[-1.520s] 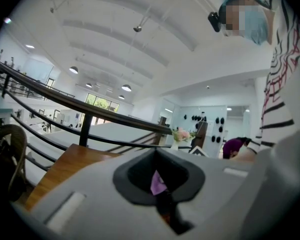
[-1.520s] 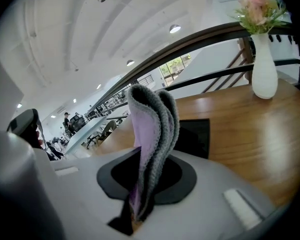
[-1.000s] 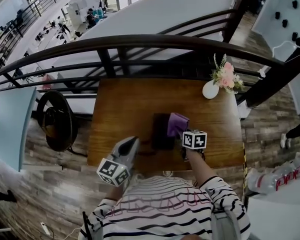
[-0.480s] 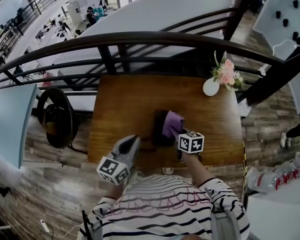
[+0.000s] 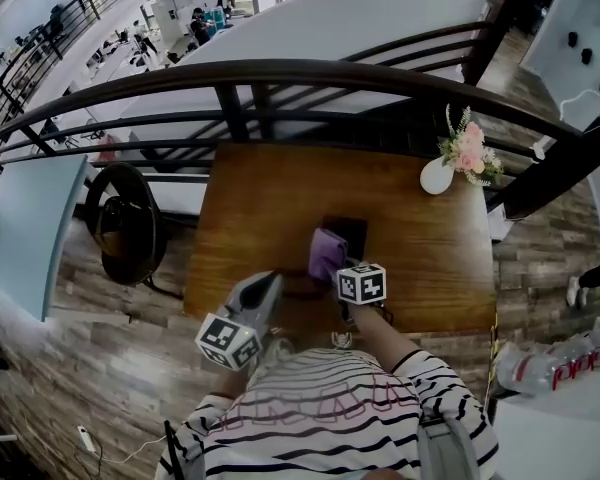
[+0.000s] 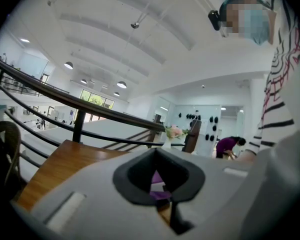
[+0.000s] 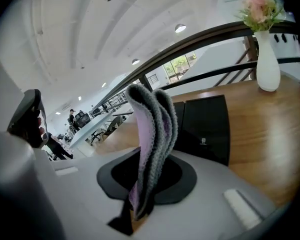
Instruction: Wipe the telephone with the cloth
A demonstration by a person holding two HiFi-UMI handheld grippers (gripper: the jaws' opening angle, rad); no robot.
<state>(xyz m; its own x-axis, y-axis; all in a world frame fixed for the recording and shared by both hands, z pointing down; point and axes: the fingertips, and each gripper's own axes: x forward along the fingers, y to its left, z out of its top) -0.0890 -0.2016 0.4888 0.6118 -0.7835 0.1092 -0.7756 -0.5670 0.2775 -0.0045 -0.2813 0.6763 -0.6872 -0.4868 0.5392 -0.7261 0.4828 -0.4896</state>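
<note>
A black telephone [image 5: 350, 236] lies flat on the wooden table [image 5: 270, 193], near its front edge. My right gripper [image 5: 338, 268] is shut on a purple cloth [image 5: 327, 253], which drapes over the telephone's left part. In the right gripper view the folded cloth [image 7: 151, 134] stands up from the closed jaws, with the telephone [image 7: 205, 126] just behind it. My left gripper [image 5: 264, 288] rests at the table's front edge, left of the telephone, with its jaws together and nothing held. Through its jaws [image 6: 160, 181] a bit of purple cloth [image 6: 157, 178] shows.
A white vase [image 5: 437, 175] with pink flowers stands at the table's back right corner. A dark curved railing [image 5: 310, 73] runs behind the table. A round dark chair [image 5: 125, 223] stands to the left on the wooden floor.
My right gripper has dragged the cloth leftward across the telephone and slightly toward me, baring the telephone's right part. The left gripper has stayed put.
</note>
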